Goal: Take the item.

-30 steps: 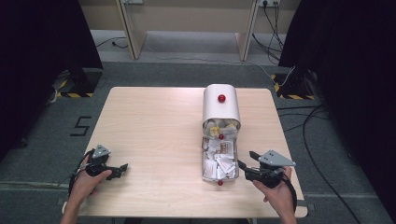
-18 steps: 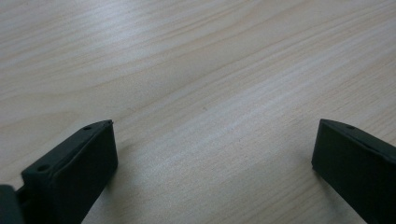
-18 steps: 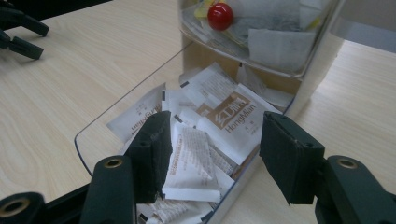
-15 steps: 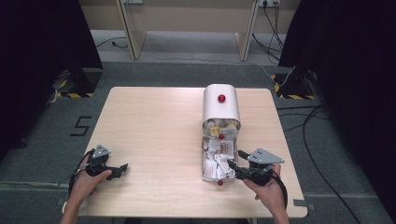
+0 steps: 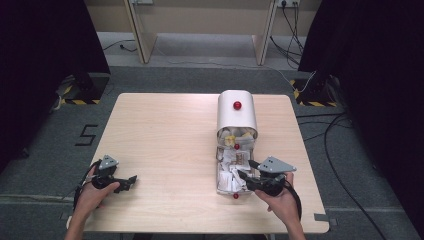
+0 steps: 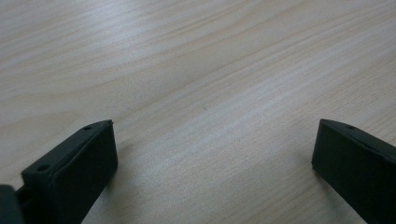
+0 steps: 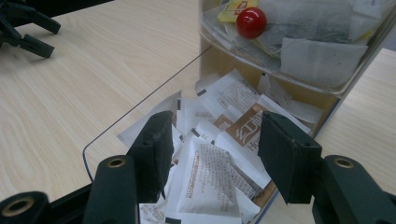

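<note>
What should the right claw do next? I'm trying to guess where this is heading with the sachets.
Probably lower a little and close on the white sachet lying between its jaws. The right claw is open, poised over the pulled-out clear drawer of packets, and that sachet sits on top of the pile. The left claw rests open over bare table.

Grey floor (image 5: 175,80) marked "5" (image 5: 86,135) — cables (image 5: 330,127) trail right — black curtains (image 5: 45,60) flank the table.

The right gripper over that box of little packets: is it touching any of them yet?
Cannot tell. In the right gripper view the right gripper is open, its jaws either side of a white packet in the clear box; no gap or contact shows plainly.
</note>
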Tool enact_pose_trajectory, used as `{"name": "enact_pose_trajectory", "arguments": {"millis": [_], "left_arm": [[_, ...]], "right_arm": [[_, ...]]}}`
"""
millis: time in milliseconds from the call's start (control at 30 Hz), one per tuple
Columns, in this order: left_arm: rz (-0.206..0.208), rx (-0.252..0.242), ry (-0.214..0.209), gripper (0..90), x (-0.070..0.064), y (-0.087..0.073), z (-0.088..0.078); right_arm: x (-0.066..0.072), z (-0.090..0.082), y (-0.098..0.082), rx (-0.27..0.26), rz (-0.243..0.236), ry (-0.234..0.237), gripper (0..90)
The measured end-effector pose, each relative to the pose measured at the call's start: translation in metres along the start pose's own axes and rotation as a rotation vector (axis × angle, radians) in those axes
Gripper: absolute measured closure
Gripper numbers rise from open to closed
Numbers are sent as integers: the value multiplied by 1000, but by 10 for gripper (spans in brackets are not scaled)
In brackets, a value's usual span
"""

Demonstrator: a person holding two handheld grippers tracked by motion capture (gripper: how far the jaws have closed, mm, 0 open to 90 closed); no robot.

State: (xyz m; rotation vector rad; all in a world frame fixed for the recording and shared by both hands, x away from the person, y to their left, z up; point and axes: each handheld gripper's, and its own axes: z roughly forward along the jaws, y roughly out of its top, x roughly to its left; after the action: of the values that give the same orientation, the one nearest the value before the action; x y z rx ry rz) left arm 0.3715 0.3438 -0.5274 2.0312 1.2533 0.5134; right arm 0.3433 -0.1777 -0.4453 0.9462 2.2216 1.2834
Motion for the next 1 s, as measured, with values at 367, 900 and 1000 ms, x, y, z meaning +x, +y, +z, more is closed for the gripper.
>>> {"name": "enact_pose_trajectory", "arguments": {"millis": [367,900,1000], "left_arm": [[0,0,0,0,0,0,0],[1,0,0,0,0,0,0],[0,0,0,0,0,0,0]], "right_arm": [[0,12,3,11,-3,12,468],[-5,22,-5,48,6,16,487],[-5,24,-7,55,7,18,497]]}}
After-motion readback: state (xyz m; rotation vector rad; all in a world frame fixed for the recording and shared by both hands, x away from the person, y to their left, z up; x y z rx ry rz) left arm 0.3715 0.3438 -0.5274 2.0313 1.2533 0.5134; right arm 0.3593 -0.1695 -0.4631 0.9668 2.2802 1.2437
